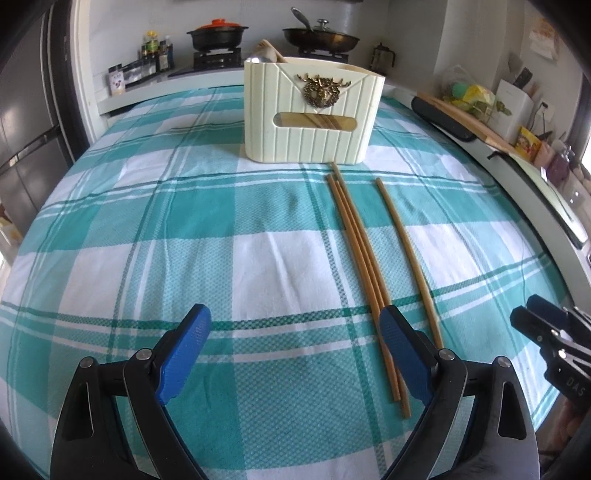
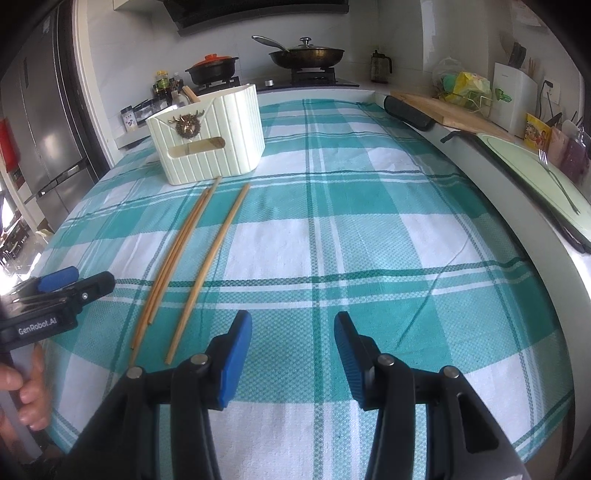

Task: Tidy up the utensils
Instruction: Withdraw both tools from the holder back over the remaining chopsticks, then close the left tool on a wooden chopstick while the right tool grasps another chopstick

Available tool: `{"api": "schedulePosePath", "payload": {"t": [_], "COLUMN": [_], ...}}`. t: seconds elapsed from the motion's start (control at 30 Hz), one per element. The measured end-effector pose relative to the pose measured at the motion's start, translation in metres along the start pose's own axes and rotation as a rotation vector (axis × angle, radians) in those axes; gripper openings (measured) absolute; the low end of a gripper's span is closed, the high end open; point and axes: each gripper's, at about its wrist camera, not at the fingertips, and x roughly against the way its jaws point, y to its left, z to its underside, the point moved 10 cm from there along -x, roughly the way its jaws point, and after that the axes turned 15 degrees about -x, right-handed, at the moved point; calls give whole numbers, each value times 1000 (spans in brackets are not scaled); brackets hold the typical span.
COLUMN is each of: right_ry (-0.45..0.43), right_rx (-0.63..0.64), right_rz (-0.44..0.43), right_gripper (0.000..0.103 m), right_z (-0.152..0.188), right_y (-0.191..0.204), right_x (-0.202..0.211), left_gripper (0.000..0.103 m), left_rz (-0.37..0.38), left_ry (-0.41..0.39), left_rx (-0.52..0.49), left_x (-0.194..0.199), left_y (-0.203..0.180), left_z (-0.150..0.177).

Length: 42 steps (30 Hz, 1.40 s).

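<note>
I see a teal-and-white checked cloth [image 1: 155,229] over the table. On it lie four chopsticks. Three [image 1: 360,258] lie close together as a bundle, touching along most of their length. The fourth [image 1: 406,254] lies alone just right of them, apart. All run from near to far, their far tips toward the holder.

The holder [image 1: 314,114] is a cream ribbed box with a brass deer badge on its front and a slot below it. It stands upright at the far middle of the cloth. The far tip of one bundle stick comes right up to its base; I cannot tell whether it touches. A wooden spoon [image 1: 271,50] sticks out of its top at the far left corner, and something metal shows beside it, too small to name.

My left gripper [image 1: 295,354] hangs over the near cloth with its fingers wide apart and nothing between them. Its right finger [image 1: 404,354] covers the near part of the bundle in the left wrist view; contact is unclear.

My right gripper [image 2: 293,354] is about half spread, empty, over bare cloth to the right of the lone stick. In its view the left gripper shows at the left edge, with a hand [image 2: 29,391] on its grip.

Behind the table: a stove with a black pot [image 1: 218,35], orange lid, and a pan [image 1: 321,37].
</note>
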Motion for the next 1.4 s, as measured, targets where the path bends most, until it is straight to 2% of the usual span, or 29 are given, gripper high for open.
{"api": "schedulePosePath", "payload": {"t": [0.27, 0.4, 1.0, 1.1, 1.17, 1.2, 1.27, 1.3, 1.33, 1.37, 1.4], "right_ry": [-2, 0, -9, -10, -5, -3, 5, 12, 19, 26, 36], "right_rx": [2, -4, -3, -1, -2, 0, 5, 7, 10, 14, 20], "right_rz": [2, 4, 12, 19, 17, 16, 7, -5, -22, -39, -52], "right_gripper": [47, 47, 47, 47, 47, 47, 47, 47, 47, 47, 47], "right_z": [0, -1, -1, -1, -1, -1, -1, -2, -4, -6, -9], "right_y": [1, -1, -4, -6, -6, -5, -1, 2, 7, 13, 19], "right_x": [0, -1, 0, 0, -1, -2, -4, -6, -8, -11, -16], "left_gripper": [93, 93, 98, 84, 63, 57, 30, 25, 13, 6, 5], "left_rz": [-11, -49, -68, -74, -68, -65, -62, -55, -51, -49, -52], "left_ry": [40, 64, 101, 89, 79, 74, 67, 63, 58, 56, 54], "left_rx": [-47, -78, -48, -33, -37, -42, -57, -61, -62, -61, -58], "left_x": [-28, -35, -59, -55, -52, -50, -48, -48, -46, -46, -44], "left_y": [-9, -9, 0, 5, 5, 4, 2, 0, -1, -1, -1], "left_z": [-9, -6, -22, -22, -23, -22, -23, -23, -23, -22, -21]}}
